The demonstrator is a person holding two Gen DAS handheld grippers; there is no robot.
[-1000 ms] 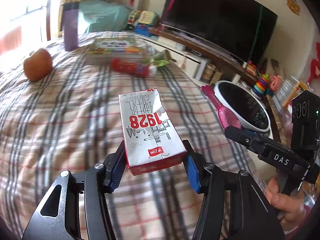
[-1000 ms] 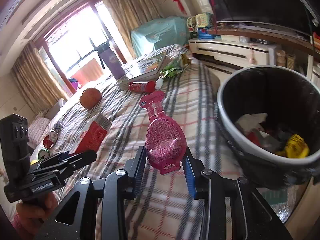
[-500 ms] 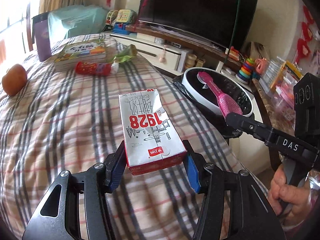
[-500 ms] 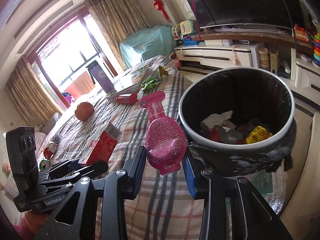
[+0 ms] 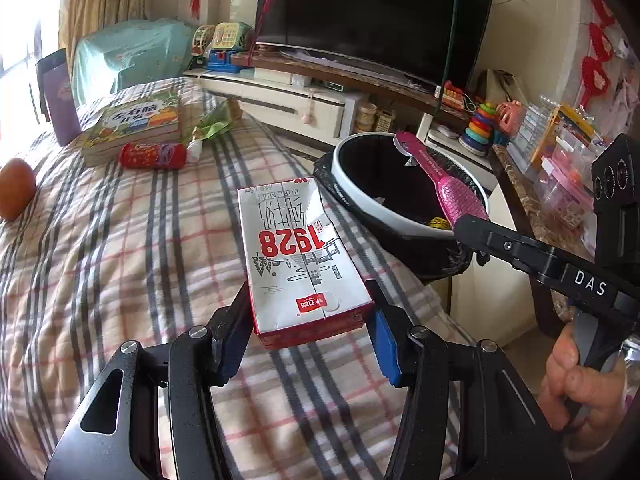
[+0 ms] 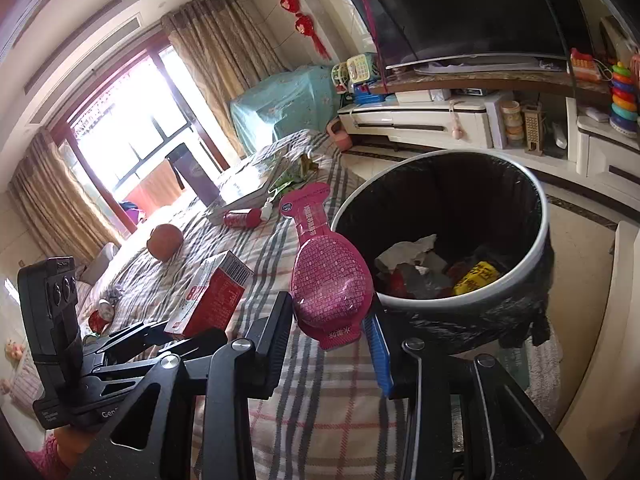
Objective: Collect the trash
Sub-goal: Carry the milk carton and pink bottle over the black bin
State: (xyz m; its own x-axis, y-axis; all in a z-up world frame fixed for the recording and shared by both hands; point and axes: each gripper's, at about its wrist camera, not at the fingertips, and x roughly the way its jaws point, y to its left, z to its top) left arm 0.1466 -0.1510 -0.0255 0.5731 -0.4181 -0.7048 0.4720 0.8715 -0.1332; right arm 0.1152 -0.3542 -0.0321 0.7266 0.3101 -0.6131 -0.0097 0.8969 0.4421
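My left gripper [image 5: 310, 330] is shut on a white and red milk carton [image 5: 298, 256] marked 1928, held above the plaid bed. The same carton [image 6: 212, 294] shows at the left of the right wrist view. My right gripper [image 6: 332, 330] is shut on a pink pouch [image 6: 326, 276] with a long neck, close to the bin's near rim. Seen from the left wrist, that pouch [image 5: 444, 184] hangs over the bin's opening. The round bin [image 6: 536, 204] has a black liner and a white rim [image 5: 352, 176]; crumpled paper and a yellow wrapper lie inside.
On the plaid bed [image 5: 112, 248] lie a red tube [image 5: 154, 155], a green wrapper [image 5: 214, 124], a book [image 5: 136, 124] and an orange fruit [image 5: 14, 188]. A TV [image 5: 372, 12] on a low cabinet stands behind the bin. A hand [image 5: 580, 392] holds the right gripper's handle.
Both grippers have swung toward the bin with their loads still held. The bin now sits larger and nearer in both views, and the pink pouch has come over its opening.
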